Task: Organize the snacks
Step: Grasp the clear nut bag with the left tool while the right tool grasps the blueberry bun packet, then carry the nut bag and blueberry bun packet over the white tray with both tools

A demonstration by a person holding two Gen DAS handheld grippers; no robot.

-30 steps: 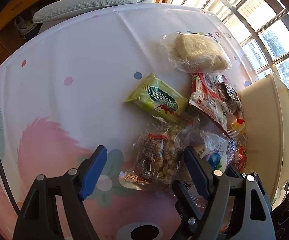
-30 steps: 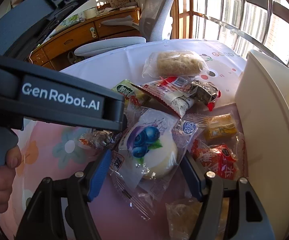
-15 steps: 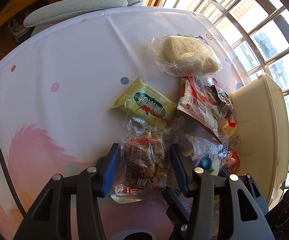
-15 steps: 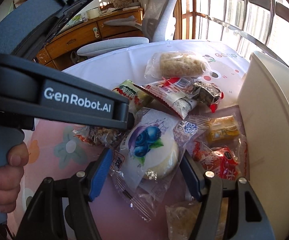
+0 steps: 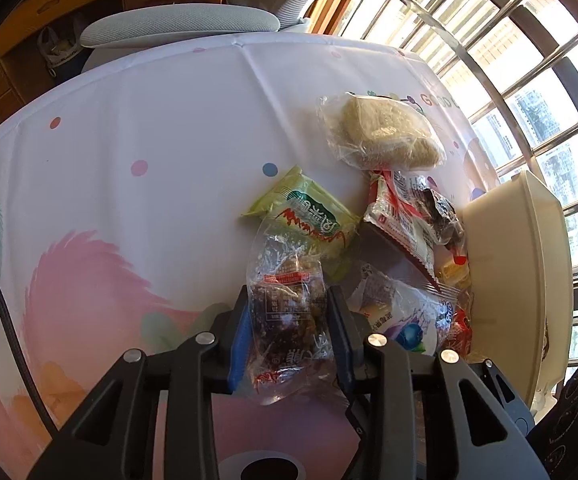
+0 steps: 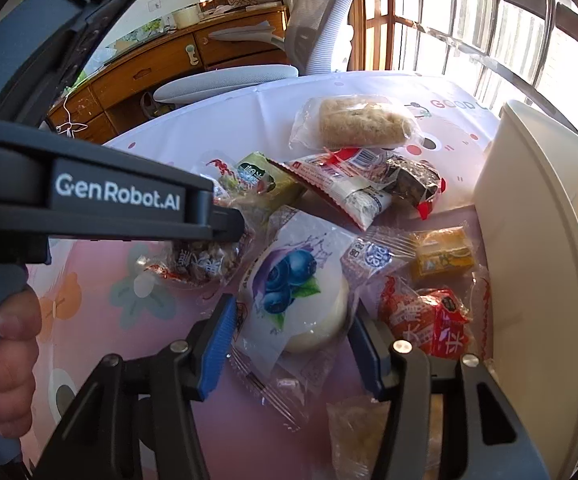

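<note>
A clear packet of brown nut brittle (image 5: 289, 312) sits between the blue pads of my left gripper (image 5: 289, 320), whose jaws are closing and press its sides. A round white cake in a blueberry-print wrapper (image 6: 293, 284) lies on the pink tablecloth between the fingers of my right gripper (image 6: 293, 312). Those jaws are closing too, and the pads stand just beside the wrapper. The nut brittle packet (image 6: 197, 264) shows again under the left tool's black housing (image 6: 109, 200).
A cream bin (image 5: 509, 260) (image 6: 529, 240) stands at the right. Around it lie a green packet (image 5: 309, 208), a clear-wrapped rice cake (image 5: 385, 132), a red-and-white packet (image 6: 345, 184), a yellow packet (image 6: 445, 256) and a red packet (image 6: 421, 320). A grey chair (image 5: 181, 24) stands behind the table.
The left jaws came from wide apart down onto the nut brittle packet. The right jaws narrowed around the blueberry cake. Neither hand shifted much.
</note>
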